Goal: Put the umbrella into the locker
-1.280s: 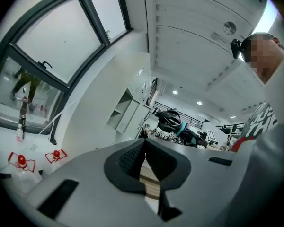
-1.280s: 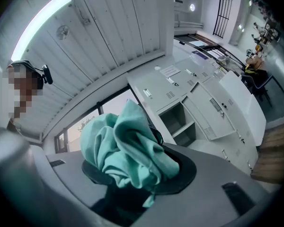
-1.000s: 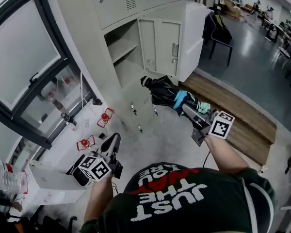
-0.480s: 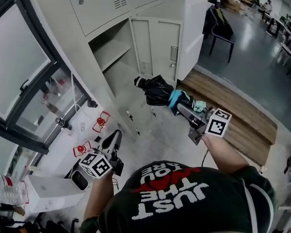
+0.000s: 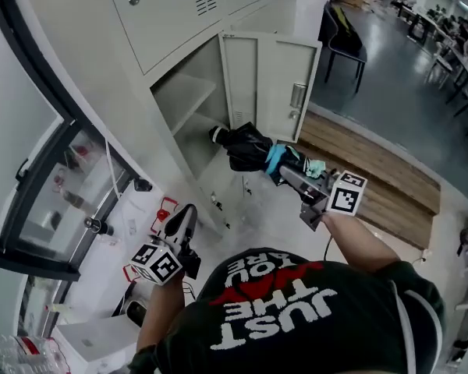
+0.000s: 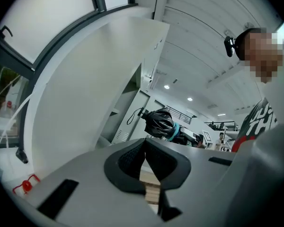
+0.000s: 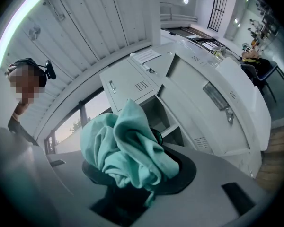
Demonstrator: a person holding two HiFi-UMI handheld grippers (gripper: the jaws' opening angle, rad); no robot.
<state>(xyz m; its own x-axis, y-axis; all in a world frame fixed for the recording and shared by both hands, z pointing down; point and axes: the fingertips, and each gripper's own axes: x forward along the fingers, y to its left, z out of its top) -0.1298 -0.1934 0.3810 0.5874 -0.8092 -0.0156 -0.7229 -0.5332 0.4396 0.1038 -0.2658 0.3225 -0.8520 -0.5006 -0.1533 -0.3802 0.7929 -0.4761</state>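
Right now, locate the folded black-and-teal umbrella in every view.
Head view: folded black-and-teal umbrella at centre, gripped by the right tool.
Left gripper view: umbrella near centre, small and distant.
Right gripper view: umbrella's teal fabric bunched low centre, between the jaws.
Shared landmark: the open pale grey metal locker door, in all three views.

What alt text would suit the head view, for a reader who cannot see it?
Seen from above, a person's right gripper holds a folded black umbrella, pointing it at an open locker. The left gripper, shut and empty, is at lower left above the floor.
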